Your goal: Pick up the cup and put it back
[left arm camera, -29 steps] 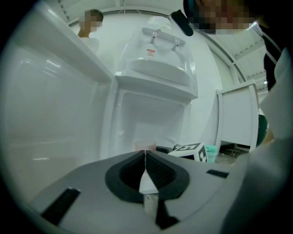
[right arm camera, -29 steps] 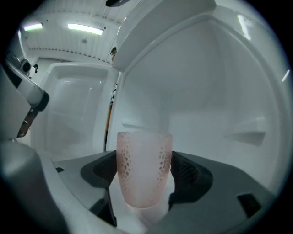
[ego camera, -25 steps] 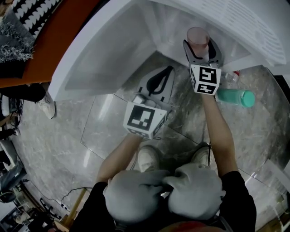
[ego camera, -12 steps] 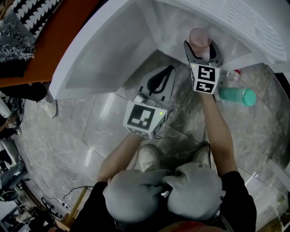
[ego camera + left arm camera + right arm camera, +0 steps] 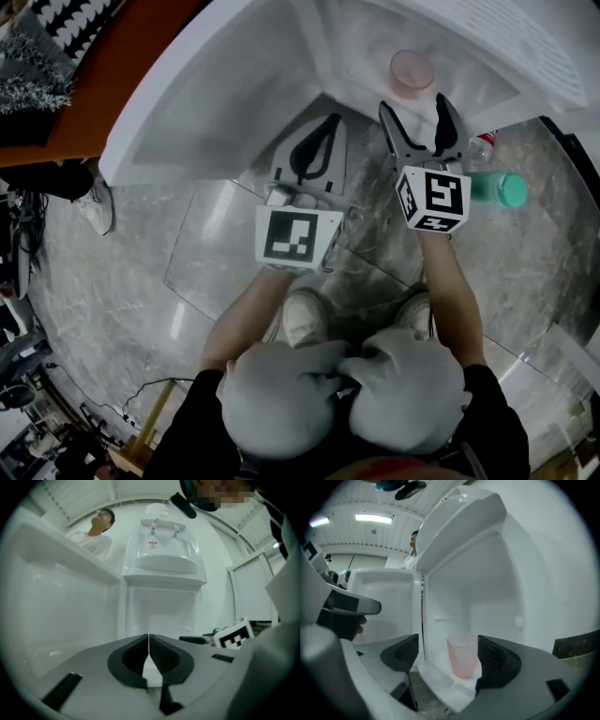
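A pale pink ribbed cup stands upright on the white shelf inside the open small fridge. My right gripper is drawn back from it. Its jaws are opening wide, with nothing pressed between them. The cup stands free just beyond the fingertips. My left gripper hovers to the left at the fridge's opening. It is shut and holds nothing.
The white fridge door swings out to the left. On the marble floor to the right lie a green bottle and a clear bottle with a red cap. An orange tabletop fills the upper left. My shoes are below.
The right gripper has let go of the cup and pulled back toward me, its jaws spreading. The cup stays on the shelf. The left gripper has barely moved.
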A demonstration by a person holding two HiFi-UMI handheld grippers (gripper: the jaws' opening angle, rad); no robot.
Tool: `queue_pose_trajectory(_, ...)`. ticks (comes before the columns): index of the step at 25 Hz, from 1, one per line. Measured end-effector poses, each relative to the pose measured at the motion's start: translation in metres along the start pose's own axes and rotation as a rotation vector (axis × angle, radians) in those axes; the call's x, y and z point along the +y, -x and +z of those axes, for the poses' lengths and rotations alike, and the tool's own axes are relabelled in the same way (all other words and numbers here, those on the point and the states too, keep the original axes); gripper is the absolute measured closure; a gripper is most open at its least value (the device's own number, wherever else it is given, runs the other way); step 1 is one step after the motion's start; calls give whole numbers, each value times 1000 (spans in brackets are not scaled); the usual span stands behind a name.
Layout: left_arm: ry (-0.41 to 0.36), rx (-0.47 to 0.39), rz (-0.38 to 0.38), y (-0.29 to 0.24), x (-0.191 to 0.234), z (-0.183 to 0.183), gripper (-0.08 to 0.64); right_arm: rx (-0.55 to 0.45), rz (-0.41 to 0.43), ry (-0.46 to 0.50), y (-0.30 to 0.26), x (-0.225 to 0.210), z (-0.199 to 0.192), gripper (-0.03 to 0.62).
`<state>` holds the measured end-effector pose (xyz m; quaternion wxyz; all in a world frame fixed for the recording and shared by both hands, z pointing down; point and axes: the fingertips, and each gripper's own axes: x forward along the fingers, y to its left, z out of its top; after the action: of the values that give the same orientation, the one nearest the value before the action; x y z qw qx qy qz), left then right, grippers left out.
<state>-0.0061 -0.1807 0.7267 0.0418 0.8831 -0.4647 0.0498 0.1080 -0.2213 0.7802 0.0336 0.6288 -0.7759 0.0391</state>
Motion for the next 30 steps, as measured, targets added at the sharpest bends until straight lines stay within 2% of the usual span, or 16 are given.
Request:
queue_pose_trajectory(2, -8, -39, 42, 3, 1, 11, 546, -36, 38, -11, 16, 13, 20, 192)
queue_pose_trajectory(4, -9, -48, 41, 4, -3, 12, 546, -63, 86, -15, 32, 28, 35, 202)
queue_pose_trajectory(5, -9, -51, 40, 5, -6, 12, 546, -77, 104, -16, 38, 34, 42, 232)
queue_pose_trajectory(7, -8, -55, 38, 6, -12, 14, 546, -100, 117, -23, 50, 38, 53, 349)
queue_pose_trajectory(11, -8, -63, 37, 12, -18, 18, 546, -127, 121, -40, 63, 44, 64, 535)
queue_pose_trajectory(13, -16, -62, 42, 14, -21, 19, 546, -132, 142, -46, 67, 49, 65, 577)
queue_pose_trajectory(16, -17, -64, 57, 16, -25, 20, 546, -121, 178, -54, 69, 57, 62, 581)
queue_pose_trajectory(30, -26, -45, 71, 19, -27, 16, 546, -96, 177, -22, 67, 61, 60, 581)
